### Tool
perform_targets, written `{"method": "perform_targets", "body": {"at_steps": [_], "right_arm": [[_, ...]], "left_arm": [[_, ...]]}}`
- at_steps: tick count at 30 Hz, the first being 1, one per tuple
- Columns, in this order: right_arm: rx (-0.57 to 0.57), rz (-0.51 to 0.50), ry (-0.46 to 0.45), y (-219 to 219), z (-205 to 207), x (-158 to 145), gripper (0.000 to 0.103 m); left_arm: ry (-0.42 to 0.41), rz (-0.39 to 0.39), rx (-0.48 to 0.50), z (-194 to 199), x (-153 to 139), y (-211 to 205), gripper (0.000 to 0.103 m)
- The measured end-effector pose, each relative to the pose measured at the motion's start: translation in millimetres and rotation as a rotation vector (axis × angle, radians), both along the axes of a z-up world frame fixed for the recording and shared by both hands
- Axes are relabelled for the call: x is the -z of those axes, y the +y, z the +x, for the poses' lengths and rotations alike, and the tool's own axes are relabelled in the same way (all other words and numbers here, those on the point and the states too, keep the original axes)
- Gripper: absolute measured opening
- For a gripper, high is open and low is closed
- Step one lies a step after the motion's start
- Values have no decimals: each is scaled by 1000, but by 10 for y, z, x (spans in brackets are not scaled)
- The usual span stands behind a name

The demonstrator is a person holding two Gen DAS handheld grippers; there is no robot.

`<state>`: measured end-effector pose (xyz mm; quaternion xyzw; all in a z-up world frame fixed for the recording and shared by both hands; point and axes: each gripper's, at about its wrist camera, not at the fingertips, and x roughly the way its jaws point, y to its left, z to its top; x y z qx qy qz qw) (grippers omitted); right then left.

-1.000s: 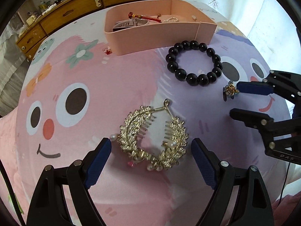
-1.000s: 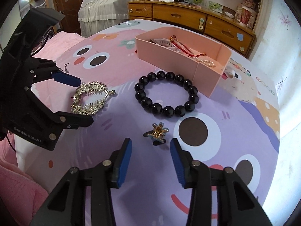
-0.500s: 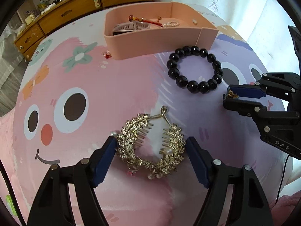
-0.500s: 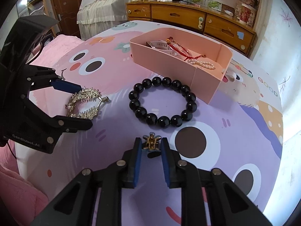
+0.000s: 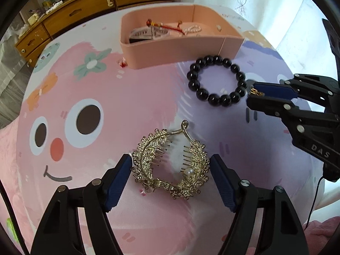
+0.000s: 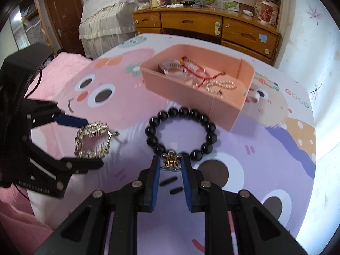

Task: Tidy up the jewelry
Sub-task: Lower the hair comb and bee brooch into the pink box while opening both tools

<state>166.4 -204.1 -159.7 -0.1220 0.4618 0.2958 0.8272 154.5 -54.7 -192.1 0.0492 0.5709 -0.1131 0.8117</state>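
Gripping a small gold clip (image 6: 170, 162) between their blue pads, the right tongs (image 6: 170, 165) stand narrow, the clip's prongs pointing up and away from the camera, just beside the near beads of a black bead bracelet (image 6: 180, 135) that lies flat as a ring on the surface (image 6: 244, 148). The left tongs (image 5: 171, 170) have just been closing and now sit at middling width around a gold leaf hair comb (image 5: 170, 165); the left pad touches the comb's outer leaves, while whether the right pad touches I cannot tell. The comb lies flat, its long axis running from the tongs toward the far edge of the surface, its hooked tip pointing that way and its two rows of teeth facing inward at each other. Beyond the bracelet, toward the far edge, stands a pink box (image 5: 180, 48), long side facing the left camera, holding a red cord (image 6: 201, 74), a pearl string (image 6: 221, 85) and a pale watch-like band (image 6: 172, 67).
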Motion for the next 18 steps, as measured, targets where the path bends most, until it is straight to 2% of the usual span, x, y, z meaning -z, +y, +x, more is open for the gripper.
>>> {"method": "perform_targets", "body": {"at_steps": [9,18], "right_arm": [[120,119,-63,-12,273,-432,20],[240,267,-71,-145,611,-745,20]], "left_arm": [[-52,-23,-13,215,-457,-2,74],[-125,-9,-18,604,-875,36,74]]}}
